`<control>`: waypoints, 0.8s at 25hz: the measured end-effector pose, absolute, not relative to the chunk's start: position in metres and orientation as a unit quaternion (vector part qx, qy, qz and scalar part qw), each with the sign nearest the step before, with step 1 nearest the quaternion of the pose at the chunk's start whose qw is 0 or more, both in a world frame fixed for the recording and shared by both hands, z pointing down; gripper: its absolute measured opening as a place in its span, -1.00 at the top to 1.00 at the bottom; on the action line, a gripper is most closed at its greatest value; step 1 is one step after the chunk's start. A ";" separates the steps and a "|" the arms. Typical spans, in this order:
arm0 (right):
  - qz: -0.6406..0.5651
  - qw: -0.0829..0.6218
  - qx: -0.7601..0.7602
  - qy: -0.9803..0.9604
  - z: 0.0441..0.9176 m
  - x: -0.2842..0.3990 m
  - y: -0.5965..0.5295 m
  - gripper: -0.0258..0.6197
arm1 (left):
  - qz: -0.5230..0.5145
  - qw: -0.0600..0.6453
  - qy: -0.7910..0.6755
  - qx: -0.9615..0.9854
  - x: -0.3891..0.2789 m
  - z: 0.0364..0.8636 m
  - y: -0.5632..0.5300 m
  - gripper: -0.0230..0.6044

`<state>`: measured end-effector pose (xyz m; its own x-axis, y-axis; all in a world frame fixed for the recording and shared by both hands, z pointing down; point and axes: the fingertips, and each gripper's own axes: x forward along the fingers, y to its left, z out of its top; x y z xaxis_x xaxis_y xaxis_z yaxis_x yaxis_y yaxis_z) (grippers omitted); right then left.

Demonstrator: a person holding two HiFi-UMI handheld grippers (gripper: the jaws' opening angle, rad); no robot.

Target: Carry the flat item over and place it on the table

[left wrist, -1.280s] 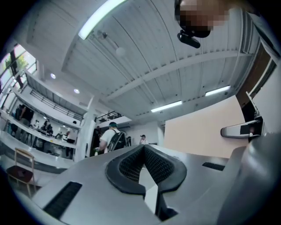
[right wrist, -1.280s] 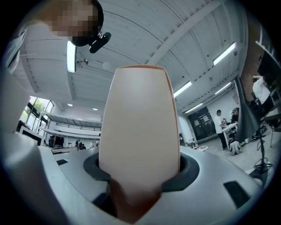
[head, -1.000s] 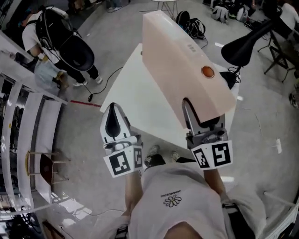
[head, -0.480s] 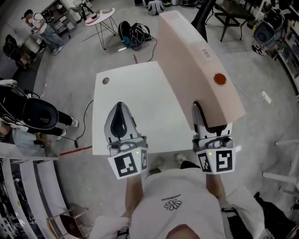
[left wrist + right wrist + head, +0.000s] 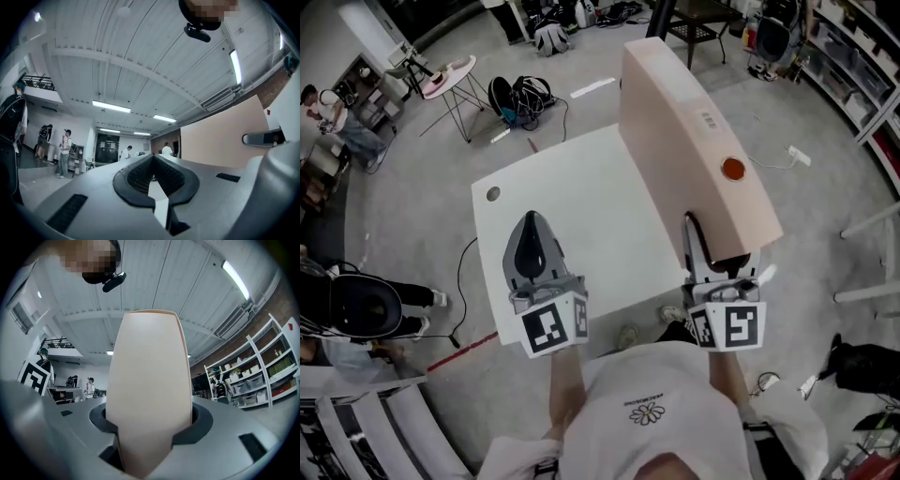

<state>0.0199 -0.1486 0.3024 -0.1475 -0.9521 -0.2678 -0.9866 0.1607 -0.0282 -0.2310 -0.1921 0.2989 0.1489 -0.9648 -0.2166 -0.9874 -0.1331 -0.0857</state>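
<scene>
1. White rectangular table [image 5: 572,206]: stands on the grey floor directly in front of the person. The top is bare apart from a small round grey cap [image 5: 492,194] near its far left corner.
2. Pale pink, long, flat board-like item [image 5: 684,141]: held up in the air, not lying on the table. In the head view it overlaps the table's right edge. Its near end sits at the right gripper and its far end reaches up and away from the person.
3. Right gripper [image 5: 708,248]: jaws clamped on the near end of the flat item, with the pads pressing both faces.
4. Left gripper [image 5: 532,246]: over the table's near left part, jaws drawn together, nothing between them.
5. Small round orange button [image 5: 732,169]: on the item's face, toward the gripped end.
</scene>
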 end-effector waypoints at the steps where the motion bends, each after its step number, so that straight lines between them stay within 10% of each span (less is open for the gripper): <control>1: 0.077 0.112 -0.649 0.749 0.306 0.018 -0.142 0.07 | 0.053 0.102 0.644 -0.757 -0.231 0.302 -0.190 0.88; 20: 0.077 0.113 -0.664 0.735 0.312 0.010 -0.111 0.07 | 0.055 0.099 0.618 -0.778 -0.220 0.301 -0.177 0.88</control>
<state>0.0098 -0.1111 0.3121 -0.0930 -0.9590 -0.2677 -0.9937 0.1064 -0.0361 -0.2202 -0.1769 0.3006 0.2303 -0.9506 -0.2082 -0.9725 -0.2170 -0.0850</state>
